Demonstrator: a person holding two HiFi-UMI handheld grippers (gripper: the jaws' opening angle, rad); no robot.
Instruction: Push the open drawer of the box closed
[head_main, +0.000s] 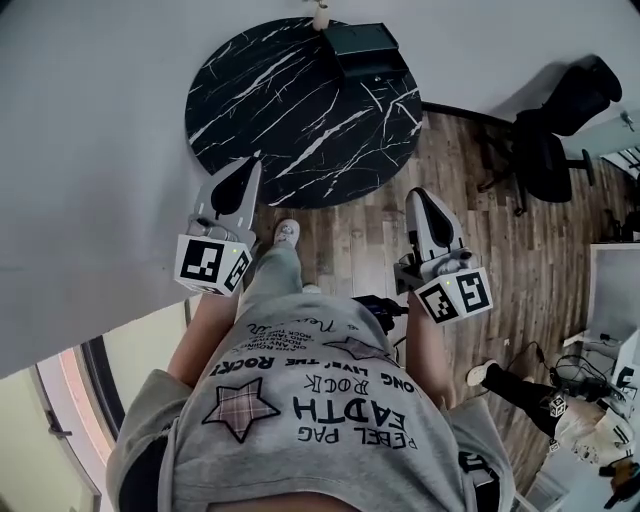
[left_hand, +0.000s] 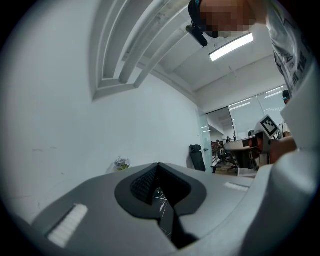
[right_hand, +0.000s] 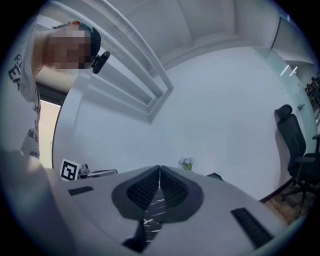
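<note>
A black box (head_main: 364, 48) stands at the far edge of a round black marble table (head_main: 290, 110); its lower part, the drawer (head_main: 377, 70), juts out toward me. My left gripper (head_main: 254, 163) hovers at the table's near edge, its jaws shut on nothing. My right gripper (head_main: 416, 193) is over the wooden floor just right of the table's near rim, also shut and empty. In the left gripper view the left gripper (left_hand: 159, 165) has its pads pressed together, pointing level at the white wall. In the right gripper view the right gripper (right_hand: 160, 168) does the same, with a corner of the box (right_hand: 215, 176) beyond it.
A small vase of flowers (head_main: 320, 14) stands beside the box against the white wall; the vase (right_hand: 186, 163) shows in the right gripper view and the vase (left_hand: 121, 163) in the left. A black office chair (head_main: 556, 125) stands right of the table. Cables and gear lie at bottom right.
</note>
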